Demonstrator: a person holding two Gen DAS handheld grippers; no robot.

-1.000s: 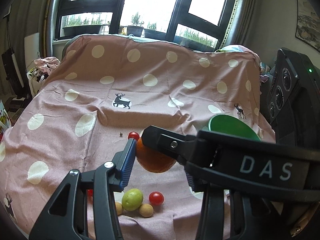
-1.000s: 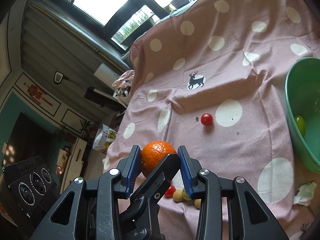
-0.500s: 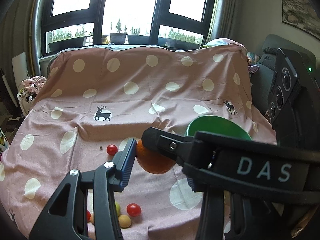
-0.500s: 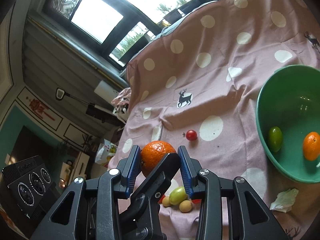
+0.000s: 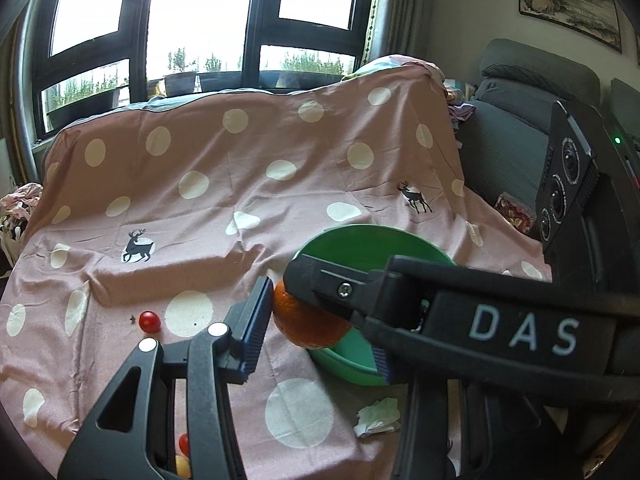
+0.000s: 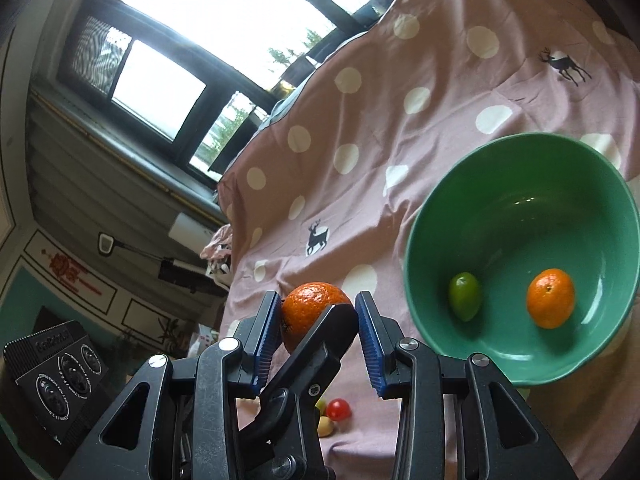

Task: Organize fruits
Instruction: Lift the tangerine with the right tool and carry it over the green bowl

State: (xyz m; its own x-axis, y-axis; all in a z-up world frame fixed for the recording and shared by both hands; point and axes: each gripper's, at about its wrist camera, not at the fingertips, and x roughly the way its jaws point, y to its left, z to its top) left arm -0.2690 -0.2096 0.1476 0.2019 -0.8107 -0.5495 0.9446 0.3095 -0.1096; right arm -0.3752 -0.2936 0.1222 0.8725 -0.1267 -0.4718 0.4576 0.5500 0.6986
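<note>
An orange is held between both grippers, which cross over it just left of a green bowl. My left gripper is shut on it, and my right gripper is shut on it too. The bowl holds a smaller orange and a green fruit. A red cherry tomato lies alone on the cloth to the left. Small red and yellow fruits lie near the front edge, partly hidden by the grippers.
The pink polka-dot cloth covers the whole surface and rises at the back. A crumpled white paper scrap lies in front of the bowl. A dark sofa stands to the right, windows behind.
Both grippers have carried the orange to the right toward the green bowl. The bowl now fills much more of both views, and the loose fruits have slid to the lower left.
</note>
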